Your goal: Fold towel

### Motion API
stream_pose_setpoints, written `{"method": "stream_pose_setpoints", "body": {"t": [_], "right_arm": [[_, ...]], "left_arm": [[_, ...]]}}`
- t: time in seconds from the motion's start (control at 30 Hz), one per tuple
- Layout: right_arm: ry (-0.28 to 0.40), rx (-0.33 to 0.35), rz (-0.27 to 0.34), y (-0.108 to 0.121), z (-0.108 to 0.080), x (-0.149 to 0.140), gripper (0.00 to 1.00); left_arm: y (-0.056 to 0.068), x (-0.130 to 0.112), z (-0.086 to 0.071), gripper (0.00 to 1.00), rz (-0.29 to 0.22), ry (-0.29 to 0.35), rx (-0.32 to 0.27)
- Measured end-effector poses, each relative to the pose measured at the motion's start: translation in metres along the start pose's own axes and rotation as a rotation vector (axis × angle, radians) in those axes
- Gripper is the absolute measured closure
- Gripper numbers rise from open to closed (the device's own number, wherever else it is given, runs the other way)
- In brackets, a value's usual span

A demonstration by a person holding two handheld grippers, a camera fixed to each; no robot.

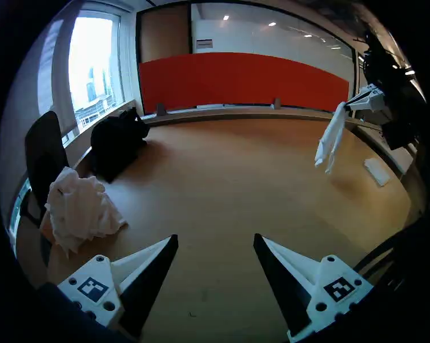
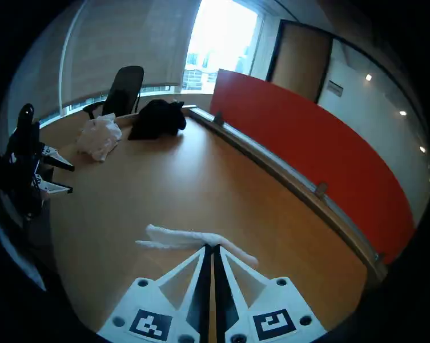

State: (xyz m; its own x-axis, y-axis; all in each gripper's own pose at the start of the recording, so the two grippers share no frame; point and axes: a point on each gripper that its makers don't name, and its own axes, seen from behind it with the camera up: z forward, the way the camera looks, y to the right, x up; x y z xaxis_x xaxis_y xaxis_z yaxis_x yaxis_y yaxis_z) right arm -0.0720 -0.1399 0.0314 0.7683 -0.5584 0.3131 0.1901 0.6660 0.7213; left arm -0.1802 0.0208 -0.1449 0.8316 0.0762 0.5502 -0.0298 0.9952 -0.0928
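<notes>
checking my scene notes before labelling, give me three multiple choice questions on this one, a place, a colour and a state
1. Where does the pile of white cloths lie?
A) on the table, by the black chair
B) at the table's middle
C) on the chair's seat

2. What colour is the partition behind the table?
A) blue
B) red
C) grey

3. What state is the right gripper in?
A) open and empty
B) shut on the white towel
C) shut on a cup

Key: 1 A, the pile sits at the table's edge beside the chair; 2 B, the panel is plainly red; 3 B, its fingers meet with the towel pinched between them.
</notes>
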Motion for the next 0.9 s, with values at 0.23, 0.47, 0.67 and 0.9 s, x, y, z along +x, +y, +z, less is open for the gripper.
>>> {"method": "stream_pose_setpoints", "body": {"t": [0.23,0.47,0.67,0.9], "right_arm": [[-0.009,-0.03,0.032,0.026,-0.02,-0.014,0.97],[-0.029,-0.068,0.071,0.056,-0.042,-0.035,0.97],[-0.053,-0.102,0.076,0.082,-0.058,-0.053,0.97],[-0.088,-0.136,0.091,0.113,-0.078,-0.074,0.97]], "left_arm": [[0.007,0.005,0.003,0.01,0.008,0.0,-0.012],[0.013,0.009,0.008,0.02,0.014,-0.001,-0.017],[0.016,0.011,0.011,0.01,0.019,-0.004,-0.018],[0.02,0.013,0.013,0.01,0.028,-0.011,-0.019]]}}
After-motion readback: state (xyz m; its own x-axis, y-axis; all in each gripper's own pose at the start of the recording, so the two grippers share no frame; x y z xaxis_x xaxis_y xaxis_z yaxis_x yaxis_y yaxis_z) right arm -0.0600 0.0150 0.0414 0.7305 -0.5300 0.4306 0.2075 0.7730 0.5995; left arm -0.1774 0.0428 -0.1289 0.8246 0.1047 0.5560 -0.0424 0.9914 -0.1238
